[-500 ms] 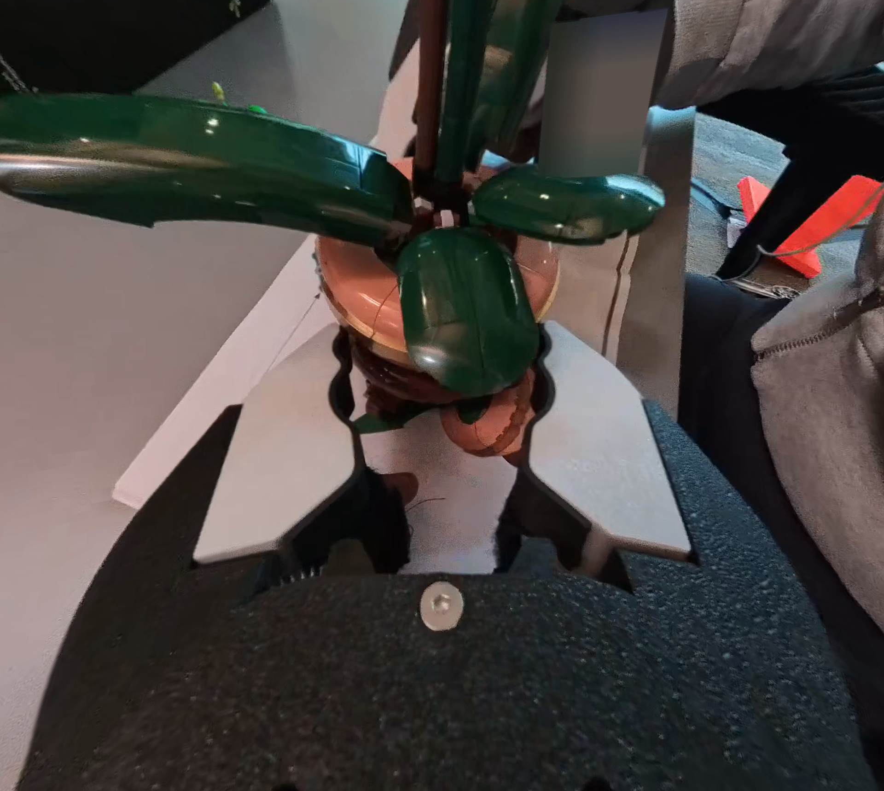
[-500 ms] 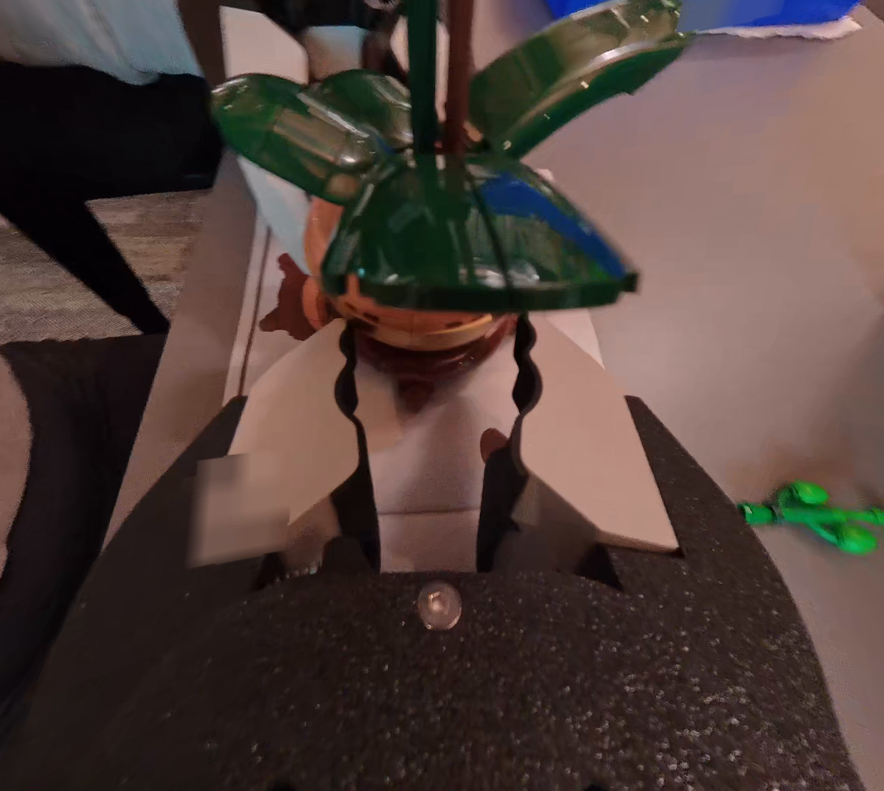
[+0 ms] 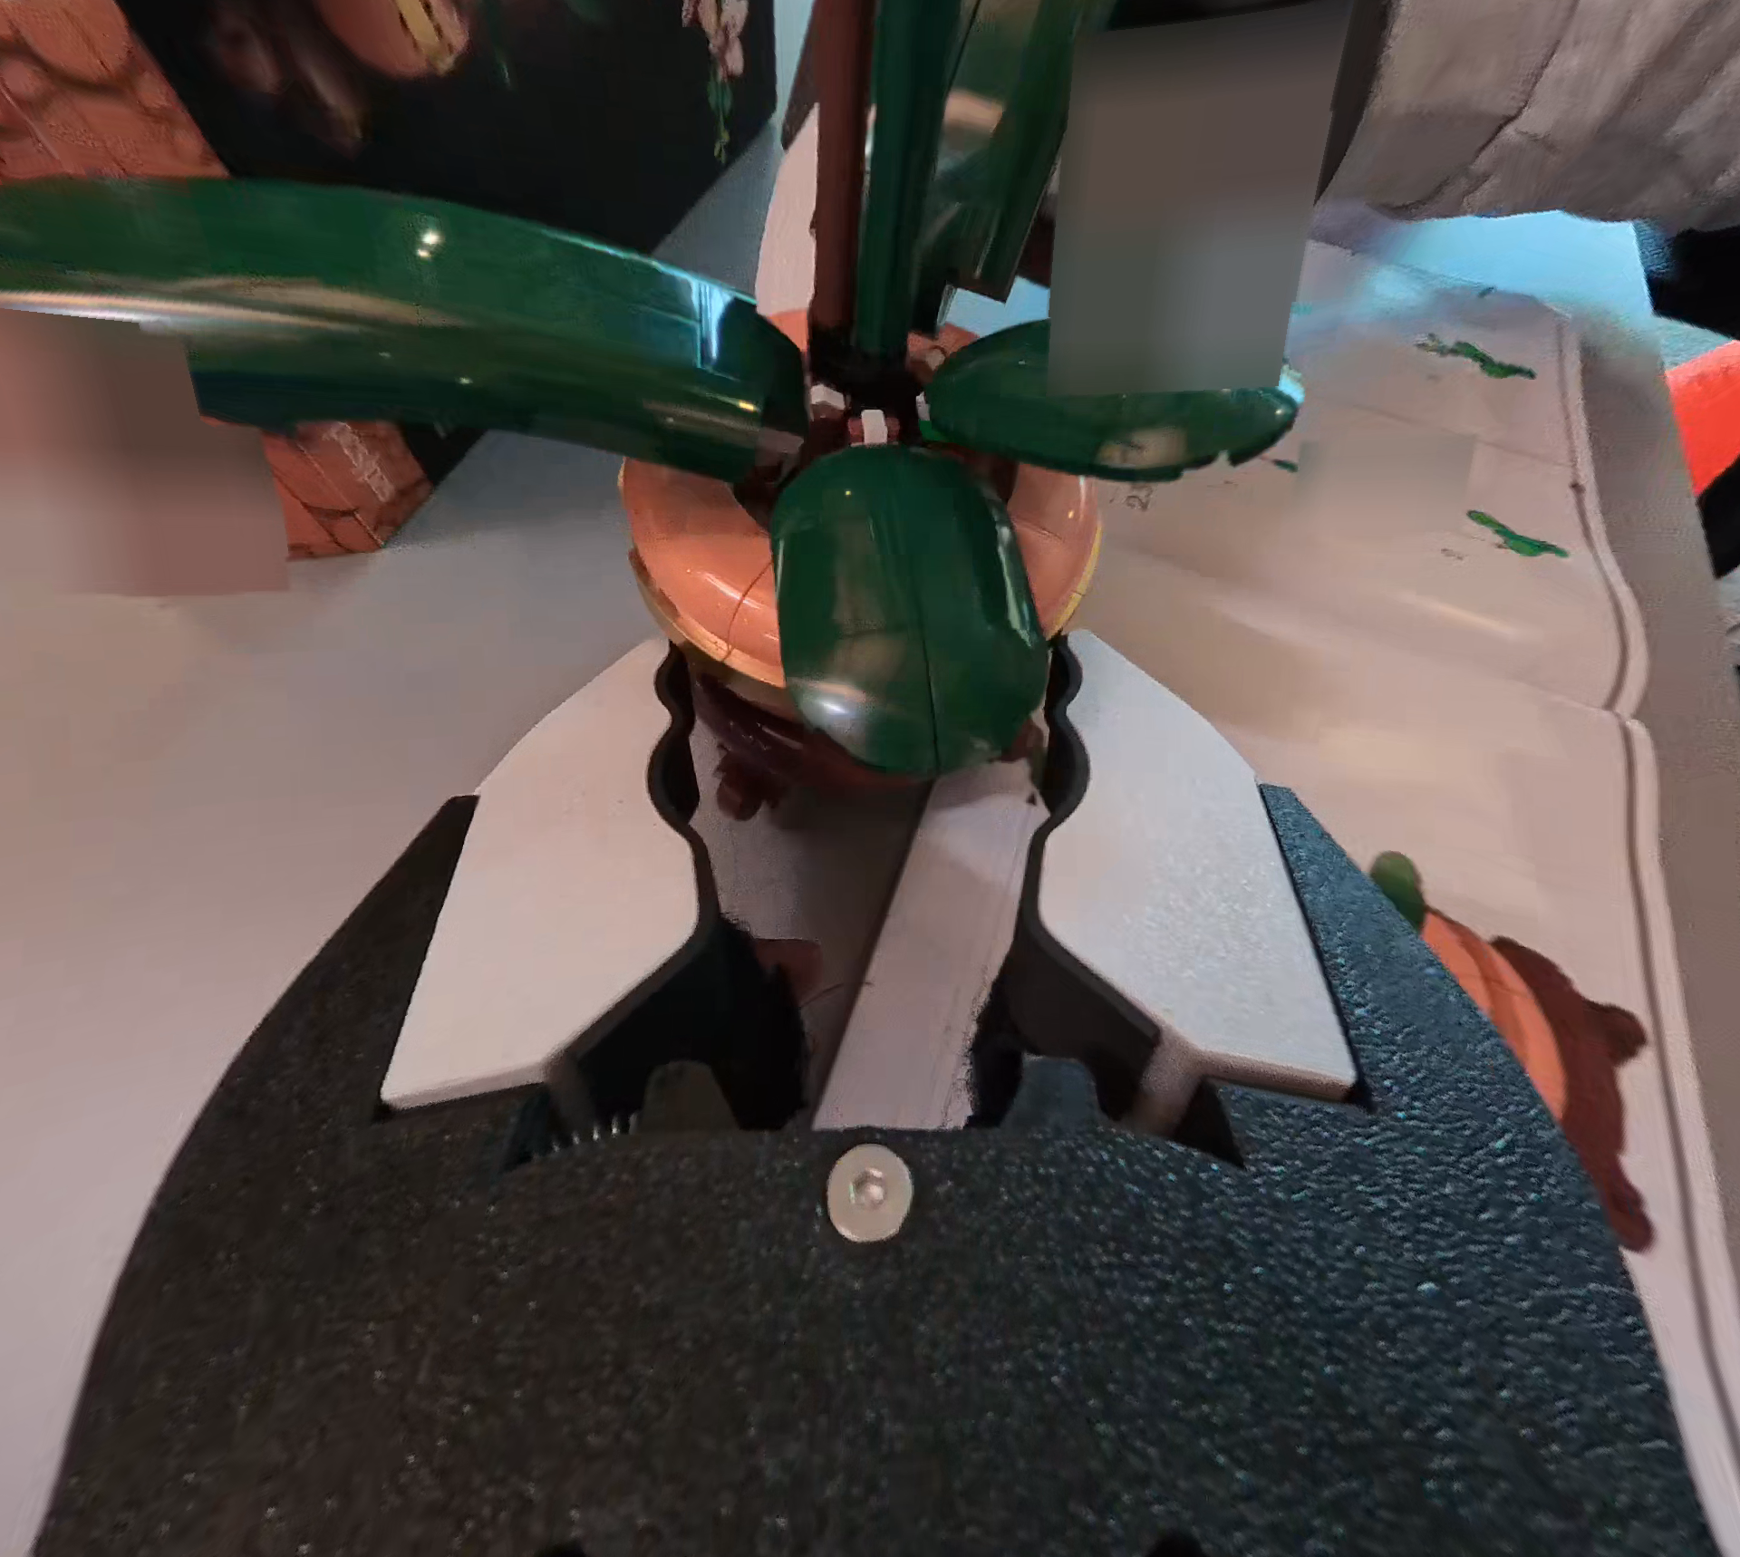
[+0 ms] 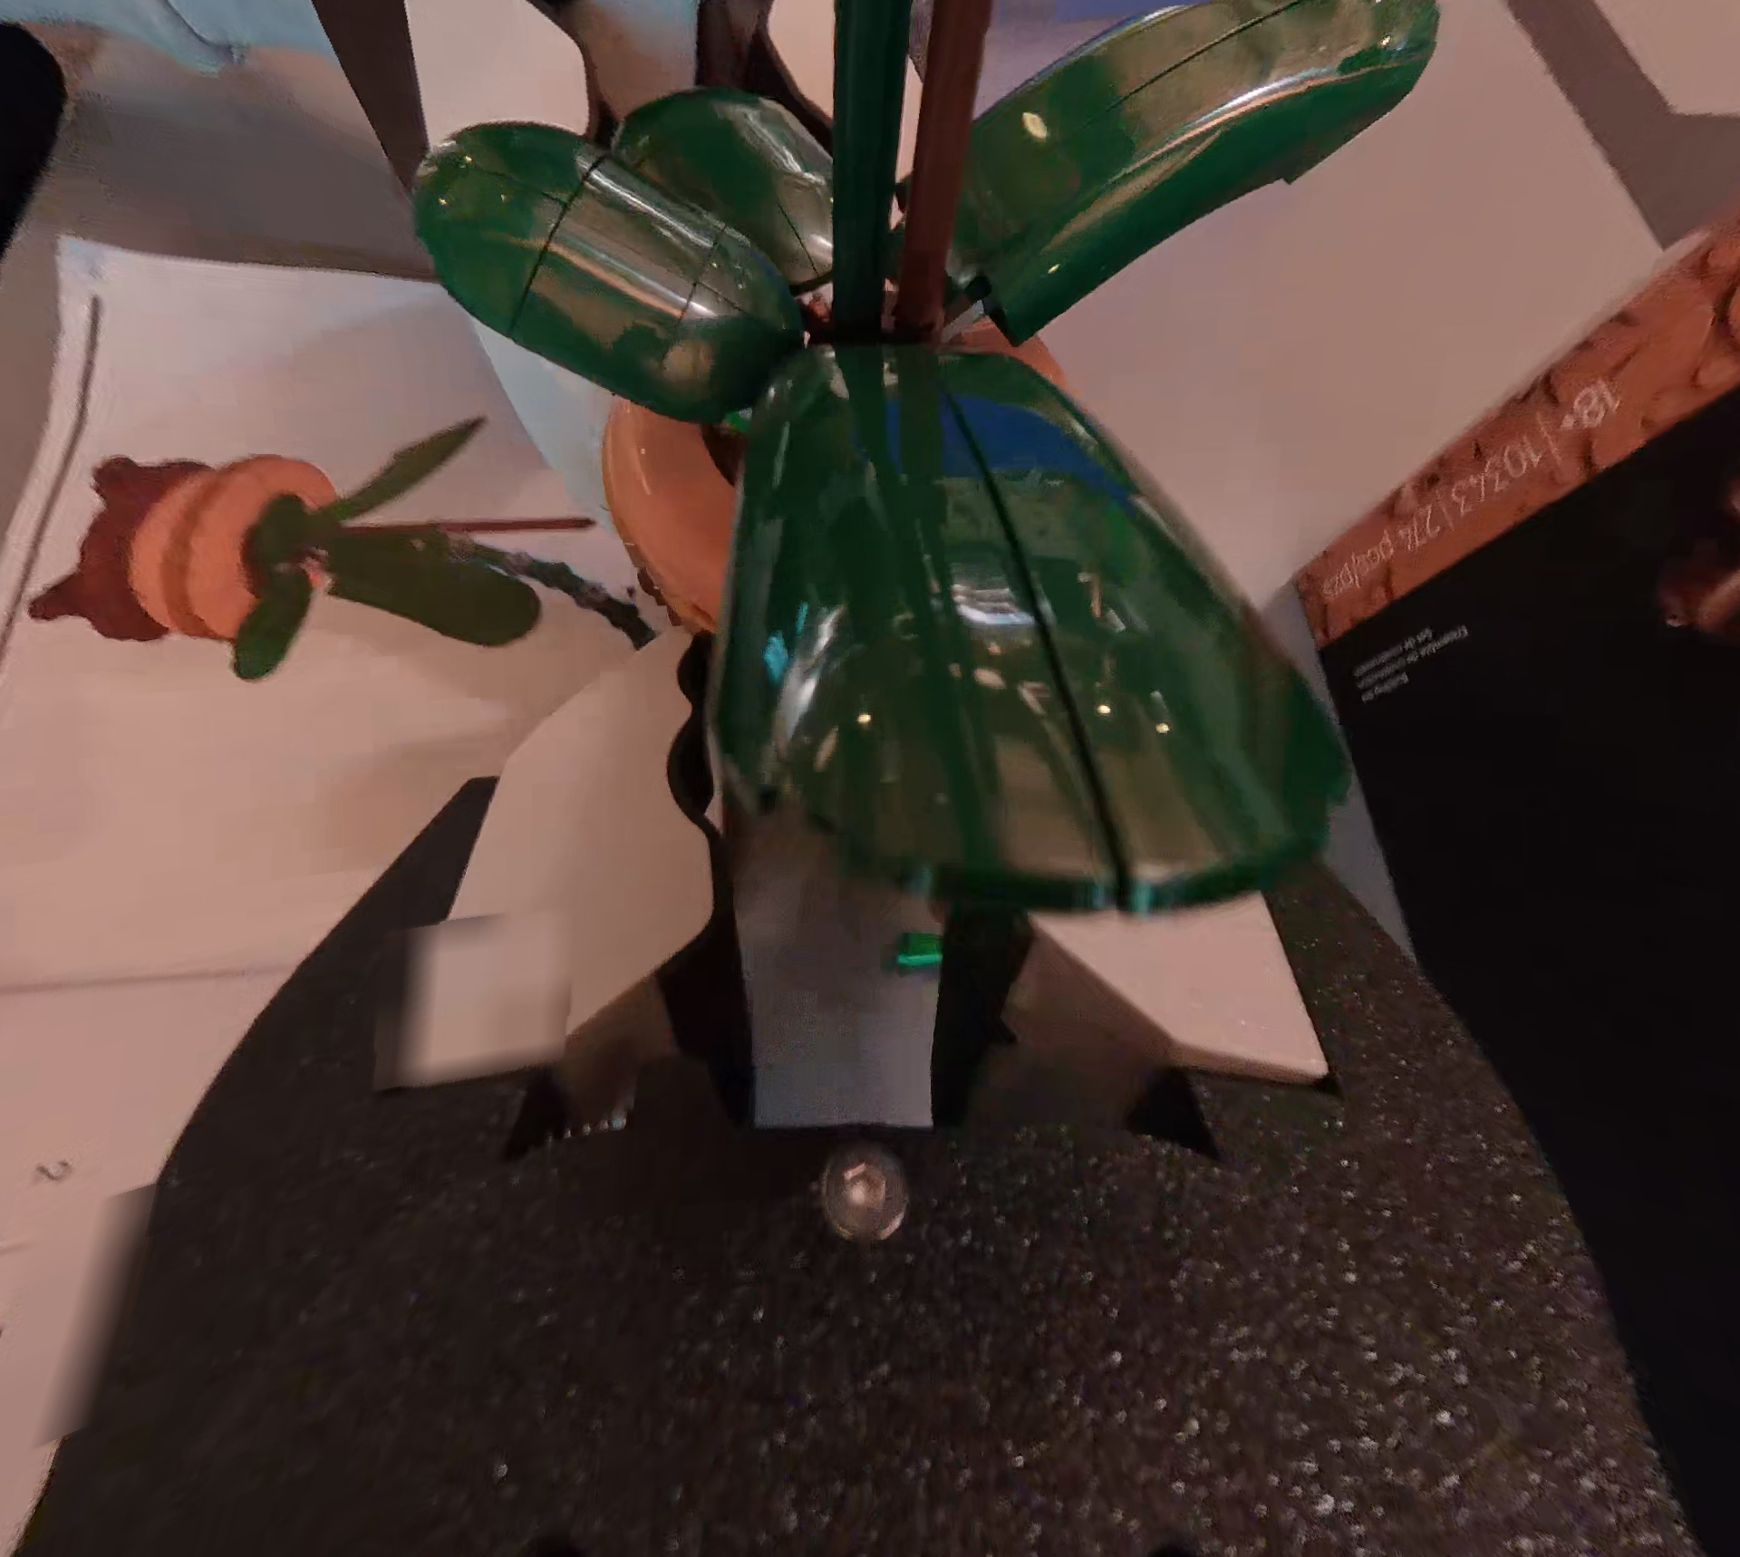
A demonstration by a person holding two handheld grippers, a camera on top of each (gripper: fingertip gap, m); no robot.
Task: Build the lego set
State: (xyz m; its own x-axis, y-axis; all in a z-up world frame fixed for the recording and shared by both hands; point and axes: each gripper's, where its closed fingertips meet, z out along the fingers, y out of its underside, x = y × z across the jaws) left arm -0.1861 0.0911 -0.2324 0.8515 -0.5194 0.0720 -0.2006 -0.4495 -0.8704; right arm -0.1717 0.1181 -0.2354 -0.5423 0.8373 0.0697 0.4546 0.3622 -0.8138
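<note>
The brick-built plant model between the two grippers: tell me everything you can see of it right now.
The plant model looks like glossy plastic bricks: a round terracotta pot on a dark brown base, four dark green leaves spreading from its top, and a green and a brown stem rising upright out of frame. It stands over an open instruction booklet. The left gripper has its jaws on either side of the base; the right gripper faces it, fingertips mostly hidden under a leaf.

In the right wrist view a big leaf (image 4: 1017, 646) at centre hides the right gripper (image 4: 876, 758)'s far fingertip and most of the pot (image 4: 659, 514), so its grip cannot be judged. The stems (image 4: 871, 52) run off the top edge. In the left wrist view the long leaf (image 3: 377, 307) is cut by the left edge, the box (image 3: 395, 5) at upper left is smeared, and a leaf (image 3: 904, 608) covers the pot's front.
</note>
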